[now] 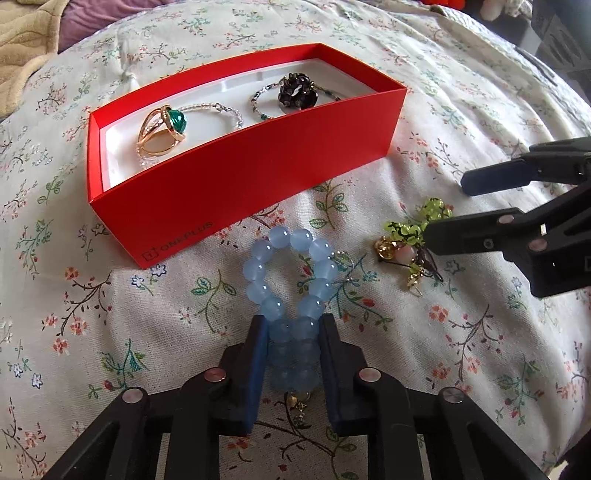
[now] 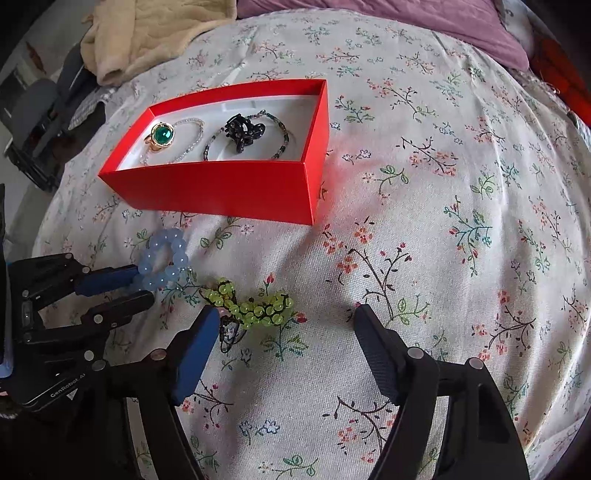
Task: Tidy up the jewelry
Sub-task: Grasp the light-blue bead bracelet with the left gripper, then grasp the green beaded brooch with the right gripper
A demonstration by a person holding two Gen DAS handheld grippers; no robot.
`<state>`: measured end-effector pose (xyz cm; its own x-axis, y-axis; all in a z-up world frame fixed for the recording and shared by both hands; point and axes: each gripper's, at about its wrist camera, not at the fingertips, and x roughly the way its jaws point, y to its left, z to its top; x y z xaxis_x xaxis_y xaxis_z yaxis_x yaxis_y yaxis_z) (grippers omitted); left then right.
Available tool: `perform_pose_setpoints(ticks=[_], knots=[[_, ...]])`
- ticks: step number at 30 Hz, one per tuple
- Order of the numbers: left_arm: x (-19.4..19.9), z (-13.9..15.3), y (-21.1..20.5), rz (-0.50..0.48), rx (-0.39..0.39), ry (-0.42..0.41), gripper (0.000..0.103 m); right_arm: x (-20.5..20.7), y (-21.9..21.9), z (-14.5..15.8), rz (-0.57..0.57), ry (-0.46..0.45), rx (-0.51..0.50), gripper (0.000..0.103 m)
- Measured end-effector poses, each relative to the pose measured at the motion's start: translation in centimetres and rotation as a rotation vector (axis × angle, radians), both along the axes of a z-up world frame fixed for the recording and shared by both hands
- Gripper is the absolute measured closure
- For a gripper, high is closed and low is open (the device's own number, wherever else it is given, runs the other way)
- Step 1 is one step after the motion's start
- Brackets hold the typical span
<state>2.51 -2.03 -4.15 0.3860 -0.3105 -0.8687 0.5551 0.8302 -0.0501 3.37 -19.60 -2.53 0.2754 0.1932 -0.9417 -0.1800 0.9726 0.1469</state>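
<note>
A red box with a white lining stands on the floral bedspread. It holds a gold ring with a green stone, a clear bead bracelet, a dark flower piece and a thin dark bead bracelet. My left gripper is shut on a blue bead bracelet lying in front of the box; it also shows in the right wrist view. My right gripper is open, its left finger beside a yellow-green bead piece with gold charms.
The box sits mid-bed. A beige blanket and a purple cloth lie at the far edge. Dark items lie beyond the bed's left side. Bare bedspread stretches to the right of the box.
</note>
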Motion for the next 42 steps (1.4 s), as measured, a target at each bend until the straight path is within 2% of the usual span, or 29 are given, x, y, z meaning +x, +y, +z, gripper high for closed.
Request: perform_pose_setpoints(ticks=[2,6,10,15,18,24,31,32,33,36,39,42], knots=[[0.0,0.2,0.2,0.004,0.0,0.0,0.094,0.2,-0.1,0.1,-0.014,0.001,0.015,0.028],[0.0,0.4,0.6,0.01,-0.008,0.0,0.094,0.7,-0.2,0.0,-0.043,0.01,0.038,0.03],[0.1,0.3,0.9,0.02,-0.022,0.018,0.092,1.1,-0.4,0.0,-0.081,0.015,0.056,0.04],[0.2,0.1,1.3,0.021,-0.032,0.028,0.071,1.5,-1.2,-0.3,-0.137,0.027,0.078,0.054],[-0.1,0.3,1.4,0.012,-0.04,0.026,0.056,1.1,-1.0,-0.4,-0.116,0.033,0.058,0.058],[-1.0,0.7,1.5,-0.028,-0.021,0.007,0.049,-0.9,-1.1,-0.5,-0.016,0.041,-0.015,0.07],[-1.0,1.4,1.6,-0.033,-0.038,0.006,0.047,-2.4,-3.3,0.0,0.018,0.029,-0.123,0.071],[-1.0,1.5,1.6,-0.03,-0.043,0.005,0.047,-2.4,-4.0,0.3,0.002,0.028,-0.099,0.071],[-0.9,1.6,1.8,-0.026,-0.05,0.006,0.047,-2.5,-4.6,0.7,-0.014,0.021,-0.058,0.066],[-0.6,2.0,2.2,-0.01,-0.074,0.009,0.047,-2.5,-5.6,1.9,-0.031,-0.014,0.028,0.065],[-0.1,2.2,2.7,0.018,-0.096,0.013,0.047,-2.4,-5.9,2.5,-0.034,-0.04,0.08,0.054],[0.6,2.0,3.1,0.053,-0.105,0.023,0.047,-1.9,-5.1,1.8,-0.02,-0.018,0.099,0.052]])
